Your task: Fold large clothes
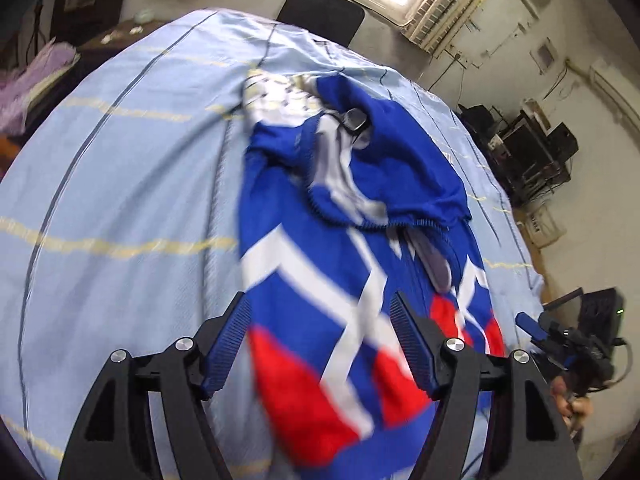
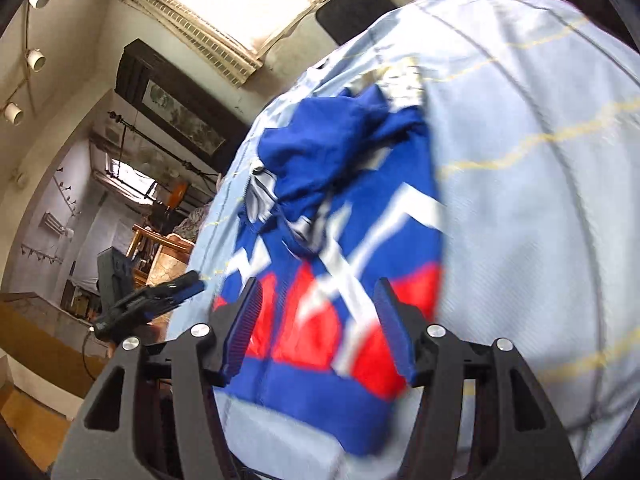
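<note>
A blue jacket [image 1: 340, 240] with white stripes and red panels lies crumpled on a light blue bedsheet [image 1: 120, 180]; its hood and grey lining are bunched at the far end. My left gripper [image 1: 320, 300] is open above the jacket's near red part, holding nothing. The jacket also shows in the right wrist view [image 2: 340, 240], lying on the same sheet [image 2: 520, 220]. My right gripper [image 2: 318, 286] is open above the jacket's near hem, empty. The right gripper shows at the right edge of the left wrist view [image 1: 560, 340], and the left gripper shows at the left of the right wrist view [image 2: 152, 300].
A black chair back [image 1: 320, 12] stands beyond the bed's far edge under a bright window. Dark shelves with equipment [image 1: 528, 152] stand to the right. A purple cloth [image 1: 24, 80] lies at the left. Wooden furniture [image 2: 160, 252] stands beside the bed.
</note>
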Motion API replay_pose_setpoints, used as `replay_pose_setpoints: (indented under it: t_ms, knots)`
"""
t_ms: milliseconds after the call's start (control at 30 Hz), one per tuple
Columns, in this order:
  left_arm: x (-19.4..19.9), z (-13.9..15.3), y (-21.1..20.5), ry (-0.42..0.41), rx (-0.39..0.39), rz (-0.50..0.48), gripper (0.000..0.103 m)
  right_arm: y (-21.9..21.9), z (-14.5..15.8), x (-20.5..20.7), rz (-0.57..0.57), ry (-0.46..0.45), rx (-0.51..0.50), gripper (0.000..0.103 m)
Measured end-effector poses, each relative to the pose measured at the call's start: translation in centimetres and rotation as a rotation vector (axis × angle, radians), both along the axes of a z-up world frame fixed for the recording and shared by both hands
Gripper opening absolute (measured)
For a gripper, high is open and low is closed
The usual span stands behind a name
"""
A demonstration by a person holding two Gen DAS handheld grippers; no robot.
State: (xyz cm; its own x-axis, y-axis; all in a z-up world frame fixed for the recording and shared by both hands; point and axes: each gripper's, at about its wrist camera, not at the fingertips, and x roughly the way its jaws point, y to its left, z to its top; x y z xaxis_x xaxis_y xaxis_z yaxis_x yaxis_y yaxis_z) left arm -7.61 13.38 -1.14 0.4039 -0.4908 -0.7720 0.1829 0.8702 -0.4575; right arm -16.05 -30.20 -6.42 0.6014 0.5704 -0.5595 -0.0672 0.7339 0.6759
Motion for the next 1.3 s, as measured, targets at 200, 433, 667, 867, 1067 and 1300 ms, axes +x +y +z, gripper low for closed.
replay_pose_setpoints:
  t_ms: [200, 433, 667, 867, 1067, 1300]
  knots:
    - [-1.5, -1.5, 2.9, 0.069, -0.104, 0.022, 0.078, -2.2, -2.6, -1.7, -0.022, 0.052, 0.038, 0.058]
    - [1.1, -3.4, 1.8, 0.138, -0.114, -0.013, 0.078, -2.2, -3.8, 1.2, -0.031, 0.096, 0.081, 0.058]
    - [4.6, -3.7, 0.0, 0.139, -0.093, -0.040, 0.078, -1.8, -4.4, 4.3, -0.018, 0.121, 0.083, 0.059]
    - [5.1, -3.9, -0.5, 0.133, -0.104, -0.054, 0.078, -1.5, -4.6, 6.4, -0.013, 0.114, 0.098, 0.057]
    - [2.3, -4.2, -1.0, 0.139, -0.184, -0.101, 0.078, -0.8, -4.7, 4.5, 0.030, 0.101, 0.123, 0.057]
    - [-2.0, -4.0, -2.3, 0.134, -0.200, -0.189, 0.078, 1.0, -4.5, -0.2, 0.106, 0.099, 0.096, 0.059]
